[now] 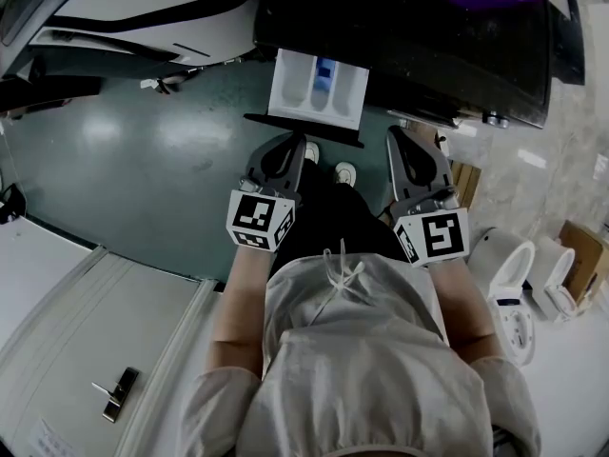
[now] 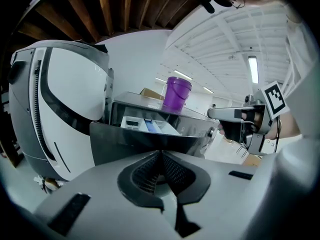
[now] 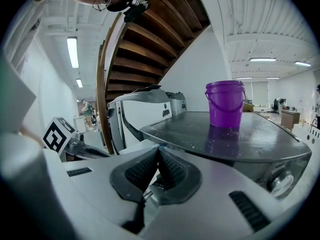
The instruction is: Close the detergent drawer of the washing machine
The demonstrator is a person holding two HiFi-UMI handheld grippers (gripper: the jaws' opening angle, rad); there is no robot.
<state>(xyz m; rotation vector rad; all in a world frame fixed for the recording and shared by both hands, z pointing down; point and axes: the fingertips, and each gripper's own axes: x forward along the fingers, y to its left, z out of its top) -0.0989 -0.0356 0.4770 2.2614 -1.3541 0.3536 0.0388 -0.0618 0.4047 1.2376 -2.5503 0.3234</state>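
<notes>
- Standing open: detergent drawer, out of washing machine.
- Left gripper jaws pressed together, empty, just before drawer front; contact unclear.
- Right gripper likewise closed, empty.

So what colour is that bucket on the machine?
The bucket is purple, clearest in the right gripper view.

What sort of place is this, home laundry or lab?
Probably a large open workshop or test hall, not a home laundry: the dark-topped washing machine stands near a curved wooden staircase, with a long strip-lit white ceiling beyond.
</notes>
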